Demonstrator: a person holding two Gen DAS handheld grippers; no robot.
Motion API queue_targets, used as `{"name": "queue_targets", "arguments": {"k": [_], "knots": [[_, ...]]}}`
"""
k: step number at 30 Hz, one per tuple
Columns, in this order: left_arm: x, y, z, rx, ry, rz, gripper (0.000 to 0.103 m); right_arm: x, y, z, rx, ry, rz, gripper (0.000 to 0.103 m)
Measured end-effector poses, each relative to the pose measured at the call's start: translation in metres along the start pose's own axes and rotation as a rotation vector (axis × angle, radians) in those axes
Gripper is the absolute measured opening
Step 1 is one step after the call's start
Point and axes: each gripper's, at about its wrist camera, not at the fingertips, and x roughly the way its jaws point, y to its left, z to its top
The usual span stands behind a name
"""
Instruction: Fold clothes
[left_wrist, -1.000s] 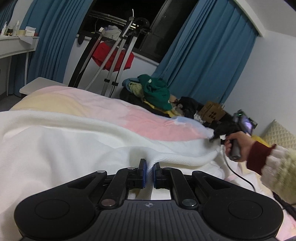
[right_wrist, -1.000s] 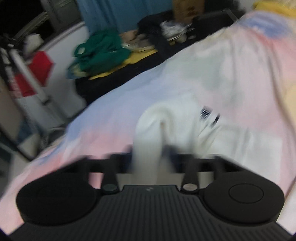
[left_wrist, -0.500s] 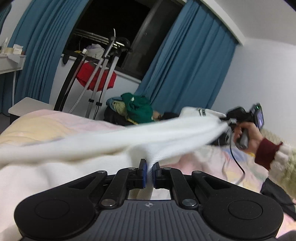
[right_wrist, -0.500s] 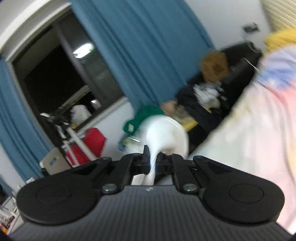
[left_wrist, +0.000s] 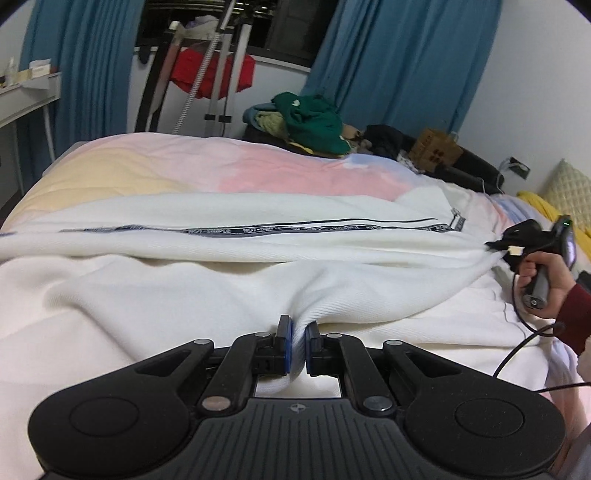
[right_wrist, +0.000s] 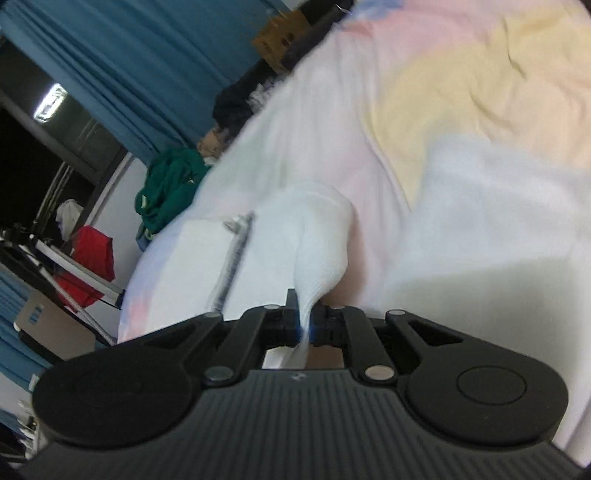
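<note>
A white knit garment (left_wrist: 229, 266) with a dark lettered stripe lies spread across the bed. My left gripper (left_wrist: 297, 332) is shut on a pinch of its near edge. My right gripper (right_wrist: 303, 317) is shut on another bunch of the same garment (right_wrist: 321, 236); in the left wrist view it (left_wrist: 496, 246) grips the garment's right end, held by a hand in a red cuff. The cloth is stretched between the two grippers.
The bed has a pastel pink, yellow and blue cover (left_wrist: 155, 166). Beyond it are a pile of green clothes (left_wrist: 314, 122), a drying rack with a red item (left_wrist: 210, 74), a cardboard box (left_wrist: 436, 151) and blue curtains (left_wrist: 399, 62).
The garment was lifted into the air between both grippers half a second ago. It now lies folded over on the bed, its striped side up, with both grippers lower.
</note>
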Motion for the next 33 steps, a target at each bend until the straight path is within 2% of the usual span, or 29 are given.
{"name": "queue_targets", "arguments": {"k": [2, 4, 8, 10, 13, 15, 16, 18, 19, 22, 24, 28, 31, 33], "knots": [[-0.006, -0.003, -0.004, -0.014, 0.005, 0.006, 0.008, -0.008, 0.006, 0.007, -0.023, -0.027, 0.016, 0.007], [-0.007, -0.009, -0.007, -0.005, 0.005, 0.020, 0.009, -0.006, 0.004, 0.011, -0.061, -0.016, -0.012, 0.007], [-0.008, -0.021, -0.010, 0.000, -0.001, 0.060, 0.011, 0.013, -0.009, 0.008, -0.072, 0.070, -0.025, 0.009], [-0.011, -0.024, -0.010, -0.016, -0.007, 0.070, 0.014, 0.008, -0.008, 0.007, -0.100, 0.091, -0.018, 0.011], [-0.020, -0.027, -0.011, -0.044, -0.020, 0.078, 0.024, -0.012, 0.000, 0.011, -0.151, 0.074, -0.011, 0.017], [-0.027, -0.029, -0.012, -0.063, -0.030, 0.084, 0.041, -0.030, 0.004, 0.011, -0.174, 0.049, -0.007, 0.035], [-0.030, -0.030, -0.012, -0.072, -0.034, 0.086, 0.045, -0.037, 0.005, 0.011, -0.177, 0.037, -0.003, 0.040], [-0.037, -0.033, -0.014, -0.077, -0.043, 0.095, 0.051, -0.057, 0.006, 0.006, -0.197, 0.019, 0.003, 0.060], [-0.042, -0.036, -0.015, -0.074, -0.048, 0.103, 0.054, -0.066, 0.007, 0.005, -0.219, 0.011, -0.002, 0.064], [-0.057, -0.045, -0.018, -0.063, -0.064, 0.127, 0.068, -0.092, 0.005, 0.003, -0.257, 0.006, -0.023, 0.064], [-0.067, -0.051, -0.020, -0.056, -0.089, 0.142, 0.082, -0.111, -0.001, 0.003, -0.241, 0.013, -0.047, 0.064], [-0.085, -0.055, -0.026, -0.072, -0.131, 0.146, 0.089, -0.149, -0.011, 0.007, -0.176, -0.035, -0.078, 0.065], [-0.091, -0.051, -0.030, -0.088, -0.139, 0.144, 0.090, -0.175, -0.020, 0.012, -0.108, -0.100, -0.098, 0.076], [-0.093, -0.046, -0.033, -0.107, -0.142, 0.163, 0.090, -0.188, -0.029, 0.012, -0.071, -0.140, -0.129, 0.077]]}}
